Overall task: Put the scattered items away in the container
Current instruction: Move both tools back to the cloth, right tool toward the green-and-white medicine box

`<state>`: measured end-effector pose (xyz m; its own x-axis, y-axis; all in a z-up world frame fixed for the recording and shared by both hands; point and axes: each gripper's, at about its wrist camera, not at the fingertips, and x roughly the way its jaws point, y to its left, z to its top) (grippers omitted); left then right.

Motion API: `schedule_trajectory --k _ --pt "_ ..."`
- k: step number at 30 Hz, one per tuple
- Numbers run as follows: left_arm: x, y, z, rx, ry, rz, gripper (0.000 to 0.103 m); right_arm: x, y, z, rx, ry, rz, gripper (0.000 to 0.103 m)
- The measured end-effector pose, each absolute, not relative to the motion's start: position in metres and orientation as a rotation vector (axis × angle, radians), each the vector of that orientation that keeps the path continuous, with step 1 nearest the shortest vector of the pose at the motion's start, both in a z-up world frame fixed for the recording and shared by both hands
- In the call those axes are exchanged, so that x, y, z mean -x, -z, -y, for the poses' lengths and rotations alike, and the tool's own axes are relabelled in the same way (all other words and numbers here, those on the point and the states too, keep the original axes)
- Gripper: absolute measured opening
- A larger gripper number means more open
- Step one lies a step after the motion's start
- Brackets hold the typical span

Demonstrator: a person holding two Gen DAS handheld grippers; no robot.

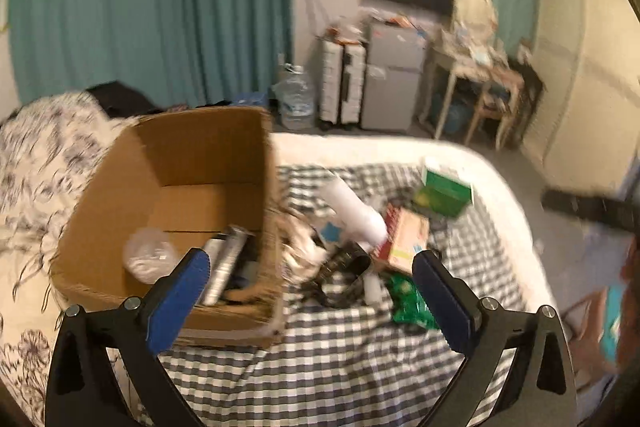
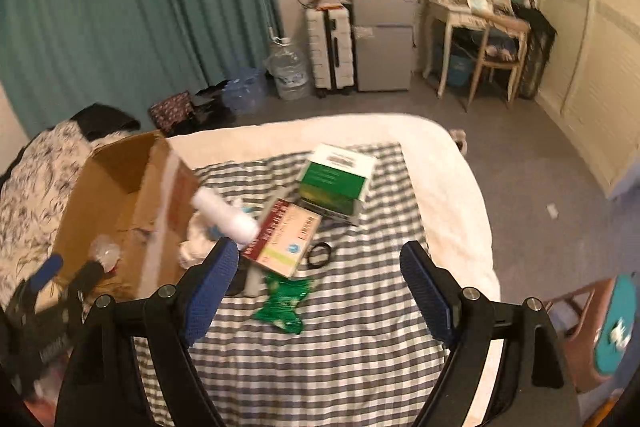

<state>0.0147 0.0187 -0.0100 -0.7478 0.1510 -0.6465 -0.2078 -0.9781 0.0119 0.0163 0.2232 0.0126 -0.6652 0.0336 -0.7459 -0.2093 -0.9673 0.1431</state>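
The left gripper (image 1: 310,275) hung spread wide with nothing between its blue pads (image 1: 188,291), above the near edge of the cardboard box (image 1: 192,163); the box stood open on the bed (image 1: 460,155) at about ten o'clock of the checked cloth (image 1: 340,355); inside it lay a crumpled clear plastic piece (image 1: 148,255) and a silvery tube (image 1: 224,263), both blurred. The right gripper (image 2: 316,279) was likewise spread and empty, poised over the checked cloth (image 2: 320,355); from its view the left gripper (image 2: 70,269) showed at nine o'clock, just by the cardboard box (image 2: 120,187).

The scattered things lay in a loose heap at the middle of the cloth, at about three o'clock of the box; a white cylinder (image 2: 226,217) leaned against the box wall and rested across a red and cream flat box (image 2: 284,237); a green and white carton (image 2: 338,175) sat at one o'clock of that flat box, touching or just beside it; a crumpled green packet (image 2: 286,301) lay at six o'clock of the flat box; a black ring (image 2: 320,255) lay just beside the flat box at four o'clock; white crumpled material (image 2: 196,239) sat between the cylinder and the box.
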Motion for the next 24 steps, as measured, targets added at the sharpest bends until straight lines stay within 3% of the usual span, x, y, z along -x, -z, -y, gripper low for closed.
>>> schedule_trajectory --k 4,15,18,24 --pt "-0.016 0.035 -0.054 1.015 -2.721 -0.271 0.103 -0.006 0.010 -0.247 1.256 -2.694 -0.414 0.083" --pt "0.004 0.090 -0.093 1.167 -2.605 -0.317 0.103 0.046 0.050 -0.267 1.309 -2.793 -0.521 0.084" --pt "0.014 0.102 -0.091 1.220 -2.574 -0.241 0.103 0.065 0.051 -0.266 1.353 -2.857 -0.350 0.084" --pt "0.022 0.126 -0.095 1.319 -2.517 -0.169 0.103 0.098 0.037 -0.257 1.373 -2.985 0.196 0.084"
